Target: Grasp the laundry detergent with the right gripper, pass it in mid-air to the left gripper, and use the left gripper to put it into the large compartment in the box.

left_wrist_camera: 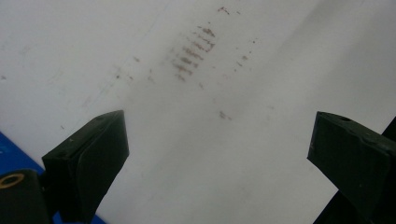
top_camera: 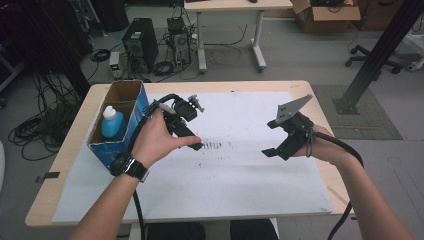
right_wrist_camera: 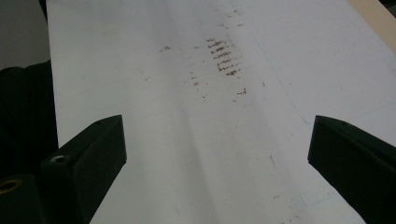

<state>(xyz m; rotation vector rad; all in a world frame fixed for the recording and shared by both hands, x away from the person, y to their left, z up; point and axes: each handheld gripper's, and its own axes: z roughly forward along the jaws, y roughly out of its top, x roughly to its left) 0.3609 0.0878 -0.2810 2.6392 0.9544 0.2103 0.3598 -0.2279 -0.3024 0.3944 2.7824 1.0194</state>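
Grippers hover mid-frame over the white sheet (top_camera: 240,170): left gripper (top_camera: 192,137) and right gripper (top_camera: 275,145), both with jaws spread wide, holding nothing.

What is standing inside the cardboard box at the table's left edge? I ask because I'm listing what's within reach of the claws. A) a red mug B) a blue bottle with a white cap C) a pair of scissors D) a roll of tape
B: in the high view a blue bottle with a white cap stands upright inside the open cardboard box, beside the left claw.
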